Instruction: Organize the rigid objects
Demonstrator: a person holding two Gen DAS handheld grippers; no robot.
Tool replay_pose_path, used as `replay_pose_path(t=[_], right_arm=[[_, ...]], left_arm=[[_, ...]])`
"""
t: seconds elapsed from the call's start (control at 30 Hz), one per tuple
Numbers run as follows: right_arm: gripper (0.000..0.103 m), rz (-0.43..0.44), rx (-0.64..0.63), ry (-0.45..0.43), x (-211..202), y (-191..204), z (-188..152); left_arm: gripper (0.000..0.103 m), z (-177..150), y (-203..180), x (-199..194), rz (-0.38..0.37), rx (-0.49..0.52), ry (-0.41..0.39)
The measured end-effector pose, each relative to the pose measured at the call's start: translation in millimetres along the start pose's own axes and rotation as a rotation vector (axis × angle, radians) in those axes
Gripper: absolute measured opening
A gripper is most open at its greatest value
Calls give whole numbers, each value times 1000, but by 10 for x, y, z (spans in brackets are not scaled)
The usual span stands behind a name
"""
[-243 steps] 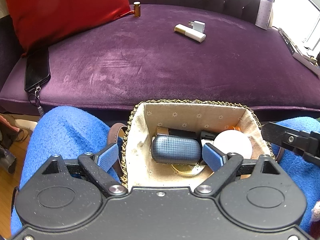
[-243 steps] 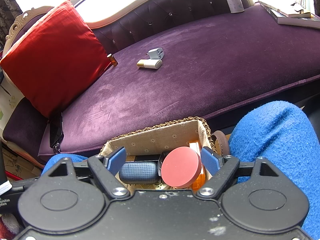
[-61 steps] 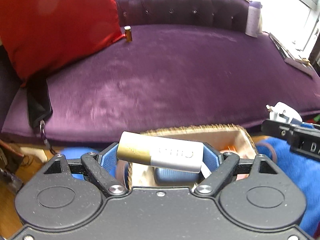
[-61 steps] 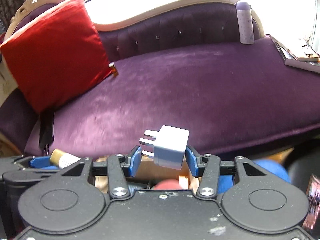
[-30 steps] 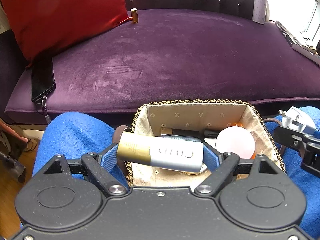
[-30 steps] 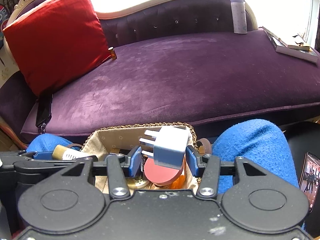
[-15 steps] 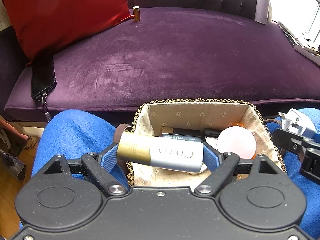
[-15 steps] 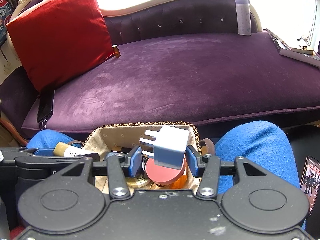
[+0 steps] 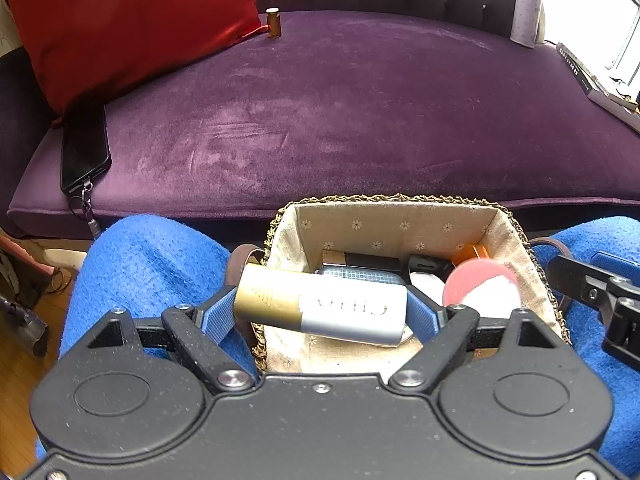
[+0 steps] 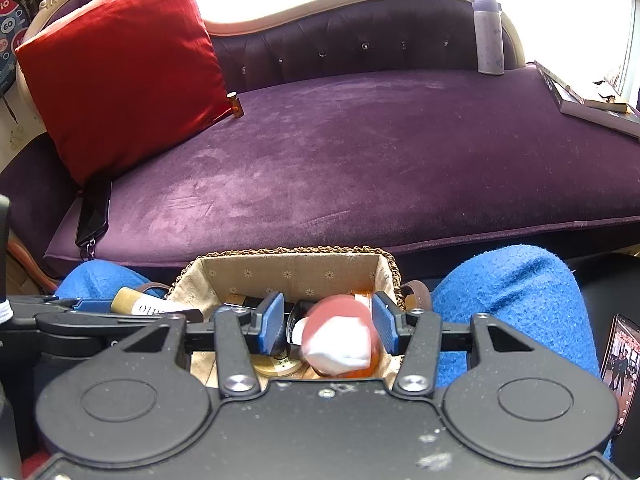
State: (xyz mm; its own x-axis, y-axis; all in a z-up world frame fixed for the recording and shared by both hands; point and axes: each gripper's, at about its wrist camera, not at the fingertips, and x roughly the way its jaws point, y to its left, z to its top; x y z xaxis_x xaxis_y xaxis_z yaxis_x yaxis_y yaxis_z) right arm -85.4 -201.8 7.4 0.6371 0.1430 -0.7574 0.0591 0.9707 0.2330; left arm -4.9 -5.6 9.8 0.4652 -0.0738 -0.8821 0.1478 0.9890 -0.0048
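Tube (image 9: 320,308) in left claw (image 9: 320,314); right claw (image 10: 327,328) agape

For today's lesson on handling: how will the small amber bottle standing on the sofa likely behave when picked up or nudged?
The amber bottle stands upright and narrow on the soft velvet sofa cushion, so it probably tips at a nudge. Being cylindrical, it would likely roll once down. It looks like glass: probably rigid, smooth, maybe slippery in a claw.

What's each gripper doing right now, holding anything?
Left gripper: shut on the gold-and-silver cylindrical tube.
Right gripper: open, empty; white plug adapter blurred below it, over the lined wicker basket.
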Motion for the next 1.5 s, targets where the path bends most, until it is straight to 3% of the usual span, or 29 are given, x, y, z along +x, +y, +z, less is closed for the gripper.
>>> replay_pose_path(t=[0.37,0.77,1.3,1.5], right_arm=[[50,0,7,3,-2,-29,14],[62,-11,13,4,15,-25,19],[99,-49,26,28,49,-32,34],[103,-100,8,74,97,-15,52]], left_arm=[[82,-7,8,2,-7,-7,4],[83,-10,14,3,0,-12,9],[88,-7,-18,-19,39,10,2],[89,-12,-5,-41,43,2,-8]])
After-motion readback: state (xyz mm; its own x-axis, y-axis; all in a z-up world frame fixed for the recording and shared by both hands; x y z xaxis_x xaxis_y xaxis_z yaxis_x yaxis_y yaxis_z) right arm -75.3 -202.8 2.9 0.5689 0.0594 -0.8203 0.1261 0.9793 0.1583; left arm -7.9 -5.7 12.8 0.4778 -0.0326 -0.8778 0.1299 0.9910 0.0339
